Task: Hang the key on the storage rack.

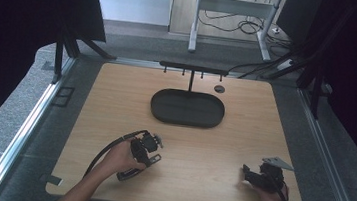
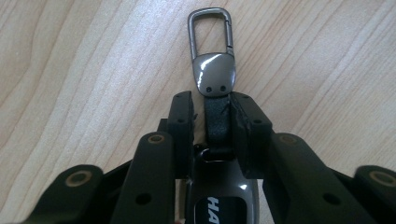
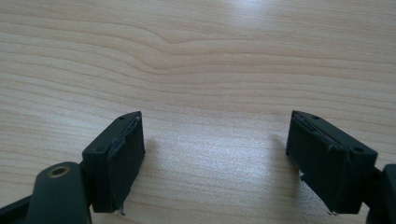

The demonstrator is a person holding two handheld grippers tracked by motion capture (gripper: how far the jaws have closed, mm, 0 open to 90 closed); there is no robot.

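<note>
The left gripper [image 2: 211, 123] stood low over the near-left part of the pale wooden table [image 1: 116, 104], its two black jaws closed from either side on the black leather strap [image 2: 217, 123] of a dark grey metal key fob [image 2: 212, 70]. In the left gripper view the pads pressed the strap just below the glossy metal plate with two rivets, so I judged the fob gripped. The fob's long axis ran straight out along the jaws: a rectangular snap hook [image 2: 210, 32] pointed away from the gripper beyond the pads, and a rounded grey body with white lettering lay back between the arms. The hook looked to rest on or just above the wood (the picture did not settle which).

The right gripper [image 1: 254, 175] rested at the near-right edge, well apart from the fob, its jaws spread wide over bare wood with nothing between them.

Farther back at the centre stood a black oval tray [image 1: 187, 108] with a black hook rail [image 1: 193, 68] on a post above it. The left hand [image 1: 121, 157] was the nearer to that rack, and the free hook end led, which would probably suit hanging it there.
</note>
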